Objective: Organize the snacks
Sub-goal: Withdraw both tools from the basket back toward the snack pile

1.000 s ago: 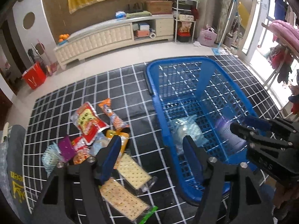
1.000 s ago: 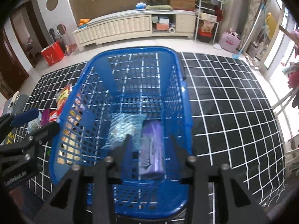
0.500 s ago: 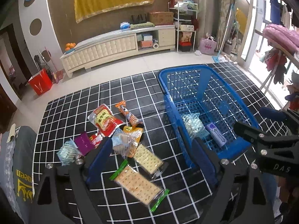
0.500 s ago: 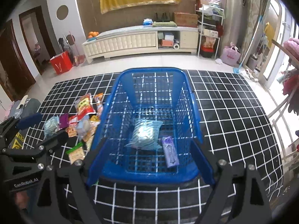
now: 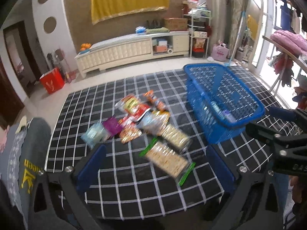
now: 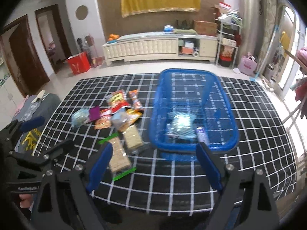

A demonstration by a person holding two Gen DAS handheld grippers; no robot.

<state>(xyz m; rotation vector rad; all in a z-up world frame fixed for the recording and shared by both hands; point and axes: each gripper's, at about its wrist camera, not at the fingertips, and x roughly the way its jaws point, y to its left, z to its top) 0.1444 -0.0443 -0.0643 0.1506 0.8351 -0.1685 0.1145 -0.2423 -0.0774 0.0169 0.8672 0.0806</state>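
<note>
A blue mesh basket [image 6: 228, 113] stands on the black grid-pattern table [image 6: 249, 134], at right in the left wrist view [image 5: 247, 94]. Inside lie a clear bluish bag [image 6: 181, 125] and a purple packet [image 6: 201, 134]. A heap of snack packets [image 5: 138, 118] lies left of the basket, with two cracker packs [image 5: 167, 159] nearest me; the heap also shows in the right wrist view [image 6: 115, 115]. My left gripper [image 5: 155, 166] is open and empty, held high above the table's near edge. My right gripper [image 6: 153, 164] is open and empty, above the near edge in front of the basket.
The table's near edge lies just below both grippers. Beyond the table is tiled floor with a long white cabinet [image 5: 132, 49], a red box [image 5: 51, 80] and a shelf rack [image 5: 197, 34]. A clothes rack [image 5: 287, 44] stands at right. A grey garment [image 5: 25, 153] lies at left.
Both grippers have pulled back and up, away from the basket and snacks, so the whole table now shows. The right gripper's jaws opened wider. The purple packet stays in the basket.
</note>
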